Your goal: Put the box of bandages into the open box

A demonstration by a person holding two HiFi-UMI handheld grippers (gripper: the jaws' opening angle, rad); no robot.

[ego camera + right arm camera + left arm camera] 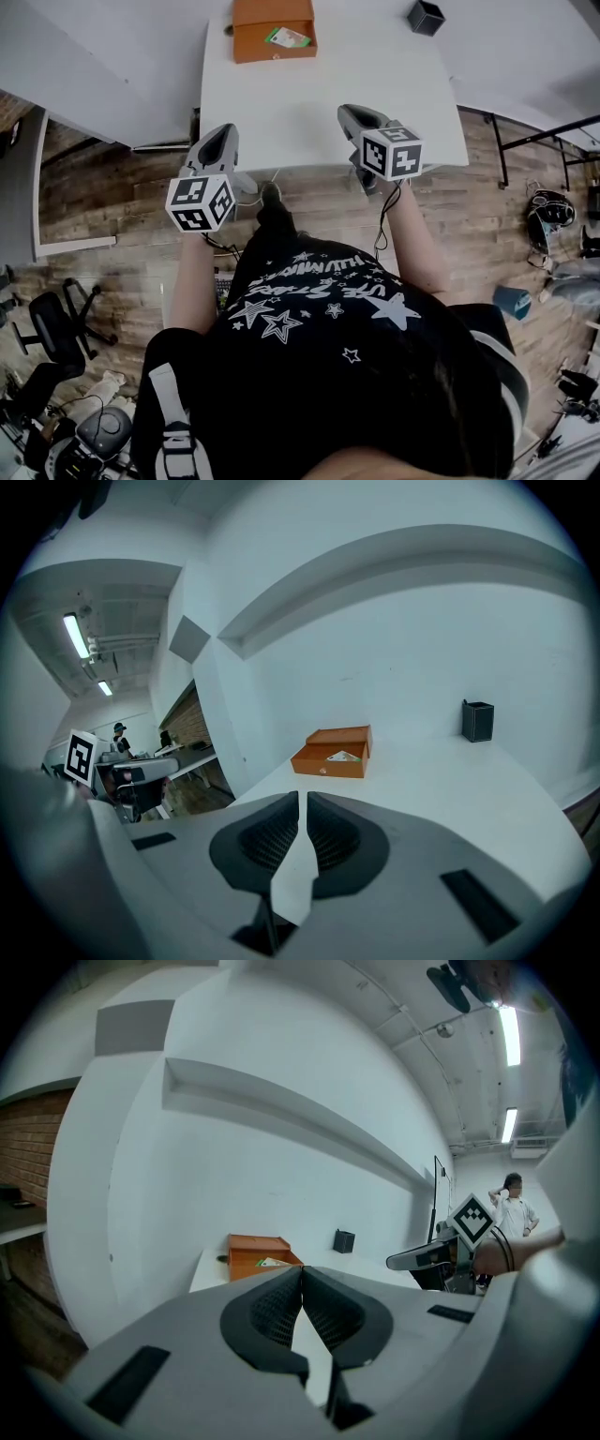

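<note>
Wood planks (112, 206) are covering the floor, and at the far left a brick wall (28, 1138) is showing, with a black office chair (54, 328) standing on the planks. One white worktop (309, 103) is filling the middle of the room, backed by plain white walls. Two grippers are hanging at its near edge.

The left gripper (226, 129) is pointing in over the near left corner. In the left gripper view its fingers (273, 1307) are meeting pad against pad, fully closed. Further in, one orange open box (258, 49) is sitting at the far edge of the worktop with its lid tipped back. The one box of bandages (287, 37), green and white, is lying inside it toward the right side. The right gripper (349, 112) is hovering at the near right, its fingers (332, 833) drawn together with only a hairline slit between the pads. One small black holder (426, 17) is standing at the far right corner, well apart from the orange open box.

Only the head view is showing the floor and the person's star-printed black shirt (319, 328). Only the gripper views are showing the ceiling, with two strip lights (510, 1035) in each, and a distant person (513, 1206) standing in the room beyond
</note>
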